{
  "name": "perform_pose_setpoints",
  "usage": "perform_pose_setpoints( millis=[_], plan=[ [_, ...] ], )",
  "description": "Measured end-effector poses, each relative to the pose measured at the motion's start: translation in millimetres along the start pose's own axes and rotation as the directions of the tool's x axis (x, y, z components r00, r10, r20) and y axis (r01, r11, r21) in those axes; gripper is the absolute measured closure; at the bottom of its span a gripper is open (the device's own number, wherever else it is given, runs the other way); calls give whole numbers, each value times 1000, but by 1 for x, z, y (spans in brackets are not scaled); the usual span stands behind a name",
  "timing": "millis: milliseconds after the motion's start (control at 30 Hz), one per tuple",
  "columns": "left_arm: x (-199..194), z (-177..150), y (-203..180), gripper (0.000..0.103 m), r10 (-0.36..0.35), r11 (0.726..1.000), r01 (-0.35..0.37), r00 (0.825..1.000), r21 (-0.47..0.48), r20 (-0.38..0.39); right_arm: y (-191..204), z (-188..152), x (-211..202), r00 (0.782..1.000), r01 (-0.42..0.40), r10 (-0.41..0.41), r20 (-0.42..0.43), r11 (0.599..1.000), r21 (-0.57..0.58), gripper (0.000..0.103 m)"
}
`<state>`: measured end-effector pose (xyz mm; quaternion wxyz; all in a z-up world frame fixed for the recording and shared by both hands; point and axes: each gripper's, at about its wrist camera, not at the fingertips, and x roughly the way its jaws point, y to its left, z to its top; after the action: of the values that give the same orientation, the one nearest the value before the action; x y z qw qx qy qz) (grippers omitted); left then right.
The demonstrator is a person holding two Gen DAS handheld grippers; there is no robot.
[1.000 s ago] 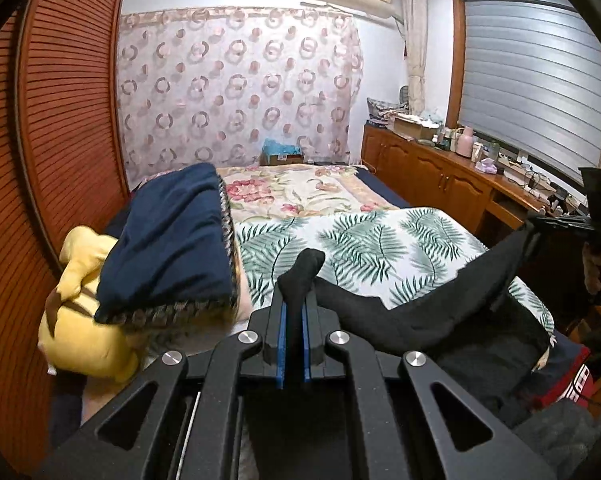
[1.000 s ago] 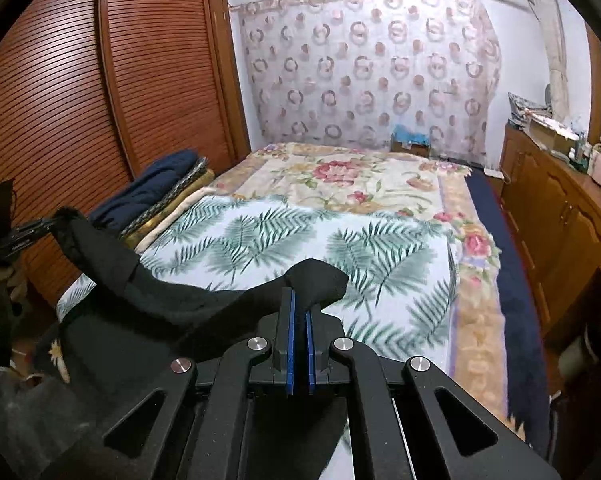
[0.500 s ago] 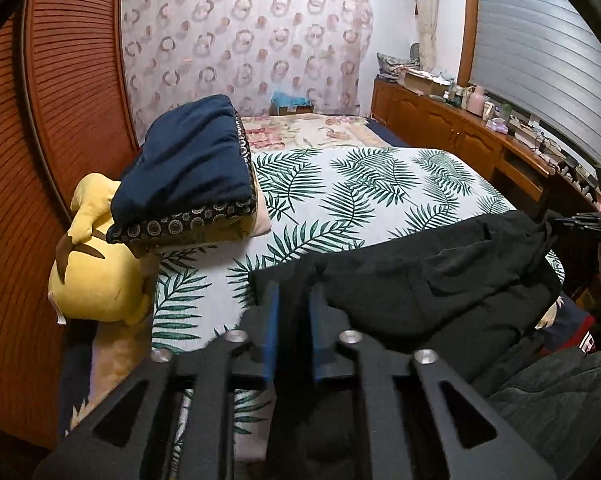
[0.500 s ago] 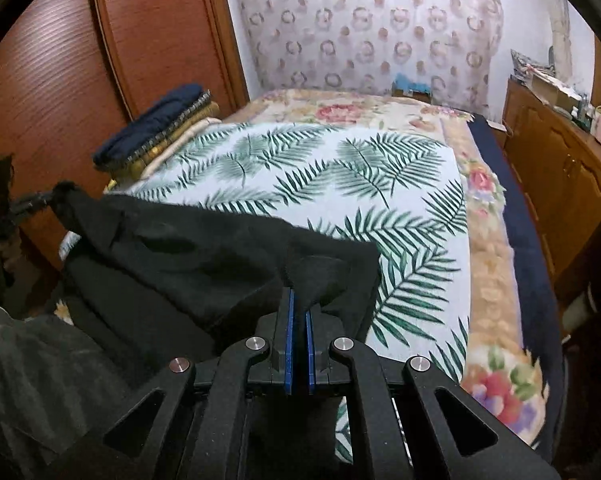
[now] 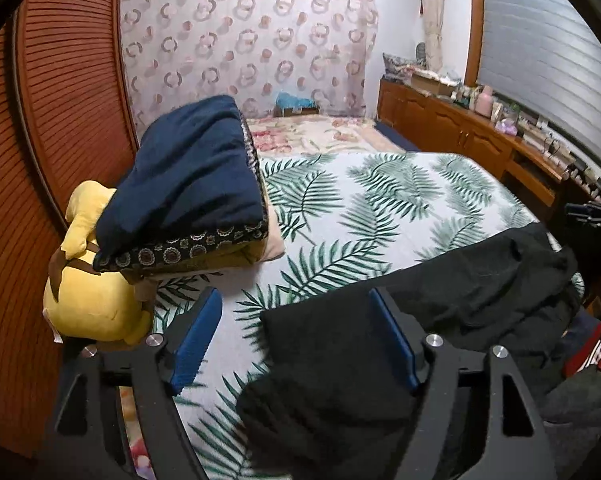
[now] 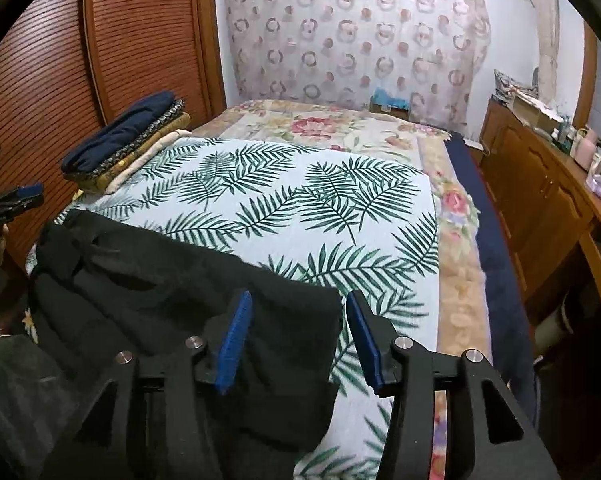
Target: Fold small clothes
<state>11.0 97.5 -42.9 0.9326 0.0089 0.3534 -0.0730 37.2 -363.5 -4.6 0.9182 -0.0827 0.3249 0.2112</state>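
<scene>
Left wrist view: left gripper [image 5: 296, 336] low over the near end of the bed, jaws just now spreading and standing wide, blue pads [image 5: 194, 340] clear of the cloth. Between them, a corner of the black garment [image 5: 440, 284], lying loose on the palm-leaf bedspread [image 5: 364, 208] and touching neither pad. From there, stretched rightward along the near edge of the bed, far end drooping over the right-hand corner. Left of the jaws, a yellow plush toy [image 5: 92, 300] just beside the outer finger, hard against the louvred wardrobe door [image 5: 60, 120]. On top of it, a folded stack topped with navy fabric [image 5: 188, 184], hemming in the left side. Ahead, a broad stretch of leaf print bare up to the floral bedding; on the right, a wooden cabinet run [image 5: 460, 136] along the wall. Right wrist view: right gripper [image 6: 298, 340] at the other end of the same garment [image 6: 172, 276], jaws just now parting and moderately apart, with the cloth's right corner lying between the pads [image 6: 234, 340]; left pad possibly brushing the fabric, hard to tell at this angle, right pad over bare bedspread [image 6: 300, 200]. Garment's far edge running straight leftward to the left gripper [image 6: 16, 198] at the frame's border. Open bedspread ahead and to the right, as far as the floral border and a navy strip at the bed's right edge.
</scene>
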Motion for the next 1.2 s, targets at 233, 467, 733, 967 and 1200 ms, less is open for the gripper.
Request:
perform_pose_setpoints(
  millis=[233,467,733,967,1200],
  plan=[
    [50,-6,13,27,9,1000,-11,994,-20,-113,-18,-4,63,997,-2,4,-80,1000,25,52],
    [67,-20,18,27,-3,999,-5,986,-46,-169,-32,-8,89,991,-18,27,-128,997,75,52],
    [72,-28,22,27,-11,997,-3,983,-73,-185,-29,-11,95,990,-31,38,-138,998,53,49],
    [67,-31,15,50,-37,998,29,985,-49,-170,-24,-13,94,987,-54,59,-147,998,37,59],
    [60,-29,7,90,-70,997,62,985,-55,-159,-14,-16,83,989,-97,99,-110,995,22,89]
  ],
)
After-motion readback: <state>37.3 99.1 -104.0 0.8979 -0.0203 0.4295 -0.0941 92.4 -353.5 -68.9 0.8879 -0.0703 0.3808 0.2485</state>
